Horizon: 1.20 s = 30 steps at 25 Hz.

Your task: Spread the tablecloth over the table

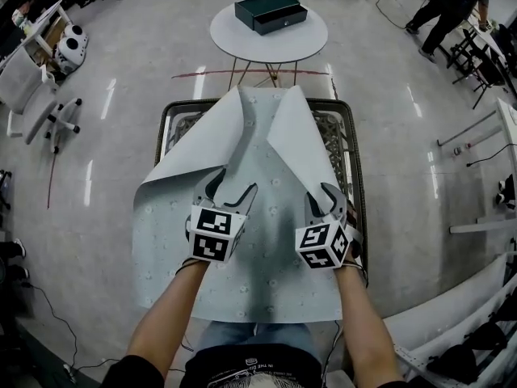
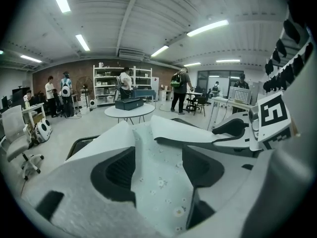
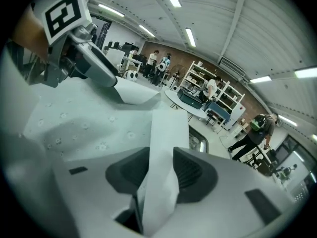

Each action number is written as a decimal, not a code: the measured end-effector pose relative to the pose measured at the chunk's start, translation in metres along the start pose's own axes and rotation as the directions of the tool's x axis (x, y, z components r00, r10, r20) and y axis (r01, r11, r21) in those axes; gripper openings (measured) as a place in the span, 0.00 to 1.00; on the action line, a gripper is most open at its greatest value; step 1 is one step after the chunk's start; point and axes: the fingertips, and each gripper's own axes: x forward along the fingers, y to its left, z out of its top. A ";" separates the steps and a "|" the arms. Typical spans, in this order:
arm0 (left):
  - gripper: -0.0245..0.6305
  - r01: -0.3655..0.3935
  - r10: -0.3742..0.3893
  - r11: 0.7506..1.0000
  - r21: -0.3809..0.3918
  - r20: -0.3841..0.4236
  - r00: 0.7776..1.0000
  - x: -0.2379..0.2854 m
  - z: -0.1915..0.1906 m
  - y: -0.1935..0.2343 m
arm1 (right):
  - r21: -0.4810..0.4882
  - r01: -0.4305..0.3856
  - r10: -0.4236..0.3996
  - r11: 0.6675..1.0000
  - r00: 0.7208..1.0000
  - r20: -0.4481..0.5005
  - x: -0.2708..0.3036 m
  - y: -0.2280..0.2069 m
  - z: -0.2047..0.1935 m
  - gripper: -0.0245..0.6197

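Right gripper (image 1: pixel 325 203) pinches tablecloth (image 1: pixel 266 241) fold; left gripper (image 1: pixel 236 186) gapes empty; round table (image 1: pixel 242 39) beyond.

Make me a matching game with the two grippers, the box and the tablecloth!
Things:
1 left gripper
2 right gripper
3 dark green box
4 tablecloth

States or places:
A on the round white table
B jaws apart
C far corners folded back
D jaws closed on a fold of cloth

Pairs: 1-B, 2-D, 3-A, 4-C
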 end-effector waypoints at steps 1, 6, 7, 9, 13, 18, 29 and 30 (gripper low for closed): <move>0.50 0.006 -0.006 1.000 0.002 0.000 1.000 0.003 0.002 -0.003 | 0.010 0.005 -0.005 1.000 1.000 0.003 0.000 -0.004 -0.001 0.27; 0.50 0.044 -0.044 0.999 0.013 0.008 0.999 0.015 0.016 -0.018 | 0.065 0.031 -0.032 0.997 0.999 0.012 -0.001 -0.026 -0.005 0.23; 0.50 0.049 -0.049 0.999 0.016 0.011 0.999 0.018 0.020 -0.020 | 0.076 0.033 -0.034 0.997 0.999 0.012 -0.001 -0.029 -0.006 0.22; 0.50 0.057 -0.058 0.998 0.020 0.013 0.998 0.023 0.026 -0.025 | 0.101 0.032 -0.033 0.994 0.999 0.010 -0.001 -0.037 -0.009 0.21; 0.50 0.077 -0.077 0.997 0.024 0.007 0.997 0.034 0.035 -0.035 | 0.170 0.036 -0.038 0.985 0.999 0.012 0.000 -0.056 -0.015 0.18; 0.50 0.086 -0.086 0.996 0.037 -0.002 0.996 0.048 0.041 -0.046 | 0.299 0.031 -0.039 0.954 0.999 0.018 0.002 -0.085 -0.029 0.15; 0.50 0.111 -0.109 0.993 0.049 -0.035 0.993 0.081 0.049 -0.067 | 0.528 0.038 -0.038 0.848 0.999 -0.011 0.020 -0.132 -0.085 0.11; 0.50 0.111 -0.109 0.993 0.050 -0.039 0.993 0.084 0.050 -0.068 | 0.542 0.039 -0.036 0.839 0.999 -0.017 0.022 -0.135 -0.090 0.10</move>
